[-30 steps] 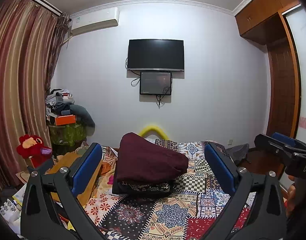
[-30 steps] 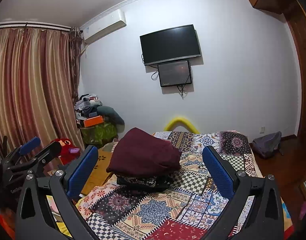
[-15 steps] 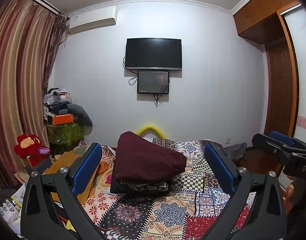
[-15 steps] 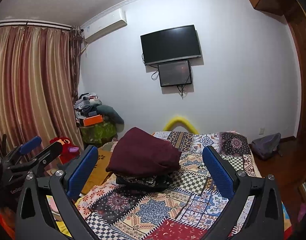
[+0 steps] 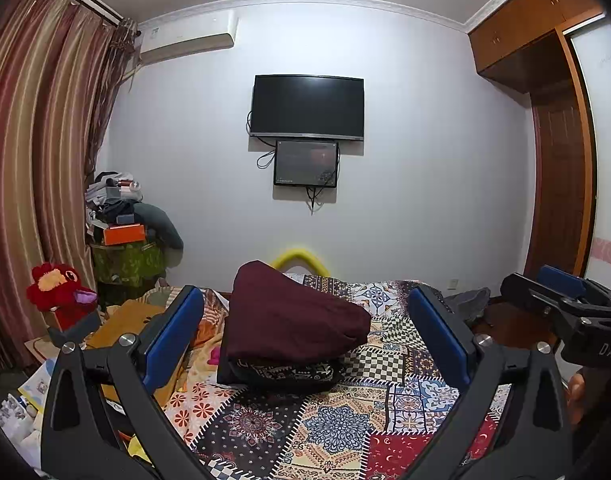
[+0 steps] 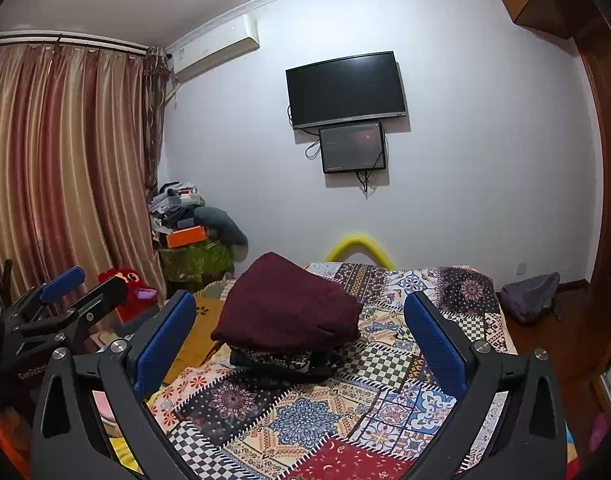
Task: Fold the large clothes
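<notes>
Both claws are spread wide with nothing between their blue pads. The left gripper (image 5: 305,336) and the right gripper (image 6: 299,336) hover side by side above the near end of the bed, level and aimed at the far wall; each shows at the edge of the other's view.

Straight ahead of both, across a stretch of bare patchwork quilt (image 5: 325,428), sits the maroon garment (image 5: 293,316), folded and resting on top of a darker patterned folded garment (image 5: 281,372). The 2 make a low stack toward the bed's left side, about midway up the bed.

The stack falls almost centred between the fingers in both views, so neither claw looks clearly nearer; the left one is on the side where the stack lies. It is well apart from both claws, so the next move would seem to be a reach forward and down.

The maroon piece runs longest across the bed, left to right. Its thick, rounded end points right and its higher peak sits at the back left, so it slopes down toward the claws.
</notes>
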`<action>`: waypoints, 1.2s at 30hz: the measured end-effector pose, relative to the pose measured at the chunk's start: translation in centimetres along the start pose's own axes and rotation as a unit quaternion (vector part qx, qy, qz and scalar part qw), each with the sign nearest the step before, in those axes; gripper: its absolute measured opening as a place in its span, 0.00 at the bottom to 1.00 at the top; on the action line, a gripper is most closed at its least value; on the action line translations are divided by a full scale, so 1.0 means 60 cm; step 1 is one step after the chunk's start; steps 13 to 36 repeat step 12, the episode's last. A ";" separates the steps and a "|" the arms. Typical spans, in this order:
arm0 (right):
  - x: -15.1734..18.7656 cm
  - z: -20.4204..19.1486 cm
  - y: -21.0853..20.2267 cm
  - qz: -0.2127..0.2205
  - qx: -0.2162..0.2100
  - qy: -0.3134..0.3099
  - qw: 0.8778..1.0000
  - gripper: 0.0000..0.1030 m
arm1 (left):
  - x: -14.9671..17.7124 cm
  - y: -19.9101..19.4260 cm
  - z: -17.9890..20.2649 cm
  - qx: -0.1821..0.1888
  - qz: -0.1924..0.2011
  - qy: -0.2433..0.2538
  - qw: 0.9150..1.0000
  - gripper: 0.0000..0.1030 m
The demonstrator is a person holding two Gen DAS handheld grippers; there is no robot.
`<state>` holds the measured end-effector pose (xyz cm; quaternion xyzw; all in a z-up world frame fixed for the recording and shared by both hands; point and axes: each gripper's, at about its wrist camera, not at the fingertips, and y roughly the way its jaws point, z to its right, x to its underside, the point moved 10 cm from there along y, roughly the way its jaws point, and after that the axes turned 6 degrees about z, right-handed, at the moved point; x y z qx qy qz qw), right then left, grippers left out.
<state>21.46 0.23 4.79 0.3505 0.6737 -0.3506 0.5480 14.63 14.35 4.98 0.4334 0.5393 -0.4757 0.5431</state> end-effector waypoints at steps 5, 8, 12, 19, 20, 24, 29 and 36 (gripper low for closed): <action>0.000 0.000 0.000 0.000 0.000 0.000 1.000 1.00 | 0.000 0.000 0.001 0.002 0.000 0.002 1.000 1.00; 0.000 0.000 0.001 -0.001 0.001 0.001 1.000 1.00 | 0.001 0.001 -0.001 -0.001 0.001 0.000 1.000 1.00; 0.005 -0.001 0.005 -0.004 0.004 0.001 1.000 1.00 | 0.007 0.004 -0.008 -0.001 -0.002 -0.003 1.000 1.00; 0.005 -0.001 0.005 -0.004 0.004 0.001 1.000 1.00 | 0.007 0.004 -0.008 -0.001 -0.002 -0.003 1.000 1.00; 0.005 -0.001 0.005 -0.004 0.004 0.001 1.000 1.00 | 0.007 0.004 -0.008 -0.001 -0.002 -0.003 1.000 1.00; 0.005 -0.001 0.005 -0.004 0.004 0.001 1.000 1.00 | 0.007 0.004 -0.008 -0.001 -0.002 -0.003 1.000 1.00; 0.005 -0.001 0.005 -0.004 0.004 0.001 1.000 1.00 | 0.007 0.004 -0.008 -0.001 -0.002 -0.003 1.000 1.00; 0.005 -0.001 0.005 -0.004 0.004 0.001 1.000 1.00 | 0.007 0.004 -0.008 -0.001 -0.002 -0.003 1.000 1.00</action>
